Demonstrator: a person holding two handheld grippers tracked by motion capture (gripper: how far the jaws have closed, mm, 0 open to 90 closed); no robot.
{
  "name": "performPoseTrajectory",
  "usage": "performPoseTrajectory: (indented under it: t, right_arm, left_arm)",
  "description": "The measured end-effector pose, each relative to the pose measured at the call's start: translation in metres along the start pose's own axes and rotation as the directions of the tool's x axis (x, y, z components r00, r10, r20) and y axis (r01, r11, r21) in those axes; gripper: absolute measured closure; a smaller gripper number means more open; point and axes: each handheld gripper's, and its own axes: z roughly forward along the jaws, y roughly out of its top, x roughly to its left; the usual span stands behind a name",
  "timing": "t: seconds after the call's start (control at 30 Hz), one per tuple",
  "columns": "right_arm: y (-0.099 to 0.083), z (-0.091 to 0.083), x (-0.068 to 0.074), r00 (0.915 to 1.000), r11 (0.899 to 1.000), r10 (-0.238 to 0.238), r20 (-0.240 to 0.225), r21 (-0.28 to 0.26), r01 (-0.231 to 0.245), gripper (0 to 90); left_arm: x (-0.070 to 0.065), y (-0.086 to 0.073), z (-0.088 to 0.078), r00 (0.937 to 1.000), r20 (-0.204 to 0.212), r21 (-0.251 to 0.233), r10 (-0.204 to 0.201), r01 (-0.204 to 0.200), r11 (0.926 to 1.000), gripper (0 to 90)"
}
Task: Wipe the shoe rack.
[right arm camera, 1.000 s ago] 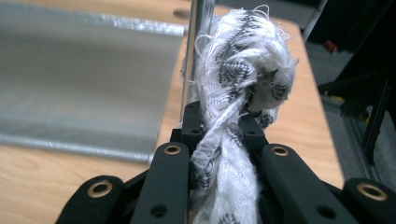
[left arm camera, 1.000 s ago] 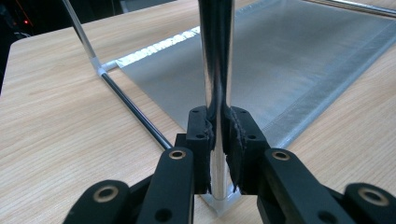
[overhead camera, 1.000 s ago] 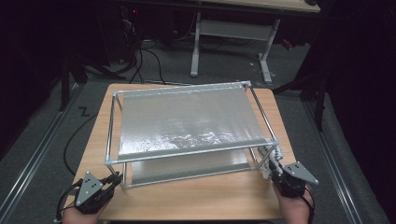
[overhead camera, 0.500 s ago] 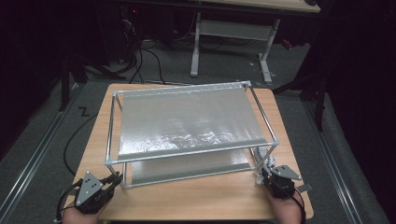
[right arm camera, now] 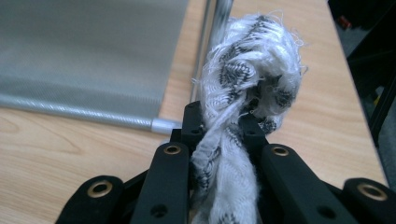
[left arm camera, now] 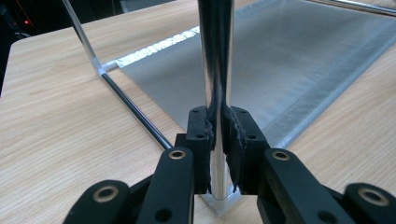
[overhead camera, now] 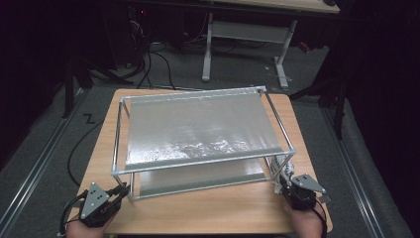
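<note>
Wooden table [overhead camera: 208, 210], left claw [left arm camera: 217, 135] clamping rack post [left arm camera: 215, 56], right claw [right arm camera: 219, 126] gripping cloth [right arm camera: 252, 70] at rack's corner

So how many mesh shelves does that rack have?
2. The upper mesh shelf is stretched across the top of the rack; the lower mesh shelf lies just above the table, partly hidden beneath the upper one.

Post [right arm camera: 215, 28] perhaps partly behind cloth [right arm camera: 254, 60]

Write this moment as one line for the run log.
left tongs: shut on rack post | right tongs: shut on white cloth beside rack corner | rack: upright on table
</note>
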Motion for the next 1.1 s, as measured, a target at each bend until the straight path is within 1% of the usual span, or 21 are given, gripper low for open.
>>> performPoseTrajectory:
  t: [0.1, 0.23, 0.3, 0.43, 0.57, 0.63, 0.87, 1.1]
  right_arm:
    - [0.007, -0.008, 0.001, 1.0, 0.999, -0.005, 0.008, -0.036, 0.006, 78.3]
    - [0.017, -0.022, -0.001, 0.9998, 0.995, 0.005, 0.017, -0.097, -0.004, 78.2]
    - [0.022, -0.029, -0.002, 0.9998, 0.992, 0.009, 0.019, -0.125, -0.007, 78.2]
    - [0.032, -0.044, -0.004, 0.9996, 0.982, 0.016, 0.023, -0.191, -0.011, 78.3]
    - [0.038, -0.053, -0.006, 0.9994, 0.974, 0.026, 0.024, -0.226, -0.02, 78.2]
    - [0.04, -0.054, -0.007, 0.9993, 0.973, 0.031, 0.023, -0.231, -0.024, 78.2]
    - [0.039, -0.053, -0.007, 0.9993, 0.973, 0.029, 0.022, -0.23, -0.023, 78.2]
    - [0.036, -0.049, -0.006, 0.9995, 0.976, 0.026, 0.02, -0.216, -0.021, 78.2]
  left_arm:
    - [0.0, 0.0, 0.0, 1.0, 0.0, 0.0, 0.001, -0.001, 1.0, 79.2]
    - [0.0, 0.0, 0.0, 1.0, -0.002, 0.0, 0.002, -0.002, 1.0, 79.2]
    - [0.0, 0.0, 0.0, 1.0, -0.001, 0.0, 0.002, -0.002, 1.0, 79.2]
    - [0.0, 0.0, 0.0, 1.0, -0.001, 0.0, 0.001, -0.001, 1.0, 79.2]
    - [0.0, 0.0, 0.0, 1.0, 0.0, 0.001, 0.001, -0.001, 1.0, 79.2]
    - [0.0, 0.0, 0.0, 1.0, 0.0, 0.0, 0.001, -0.001, 1.0, 79.2]
    - [0.0, 0.0, 0.0, 1.0, 0.001, 0.0, 0.001, -0.001, 1.0, 79.2]
    - [0.0, 0.0, 0.0, 1.0, 0.001, 0.001, 0.001, -0.001, 1.0, 79.2]
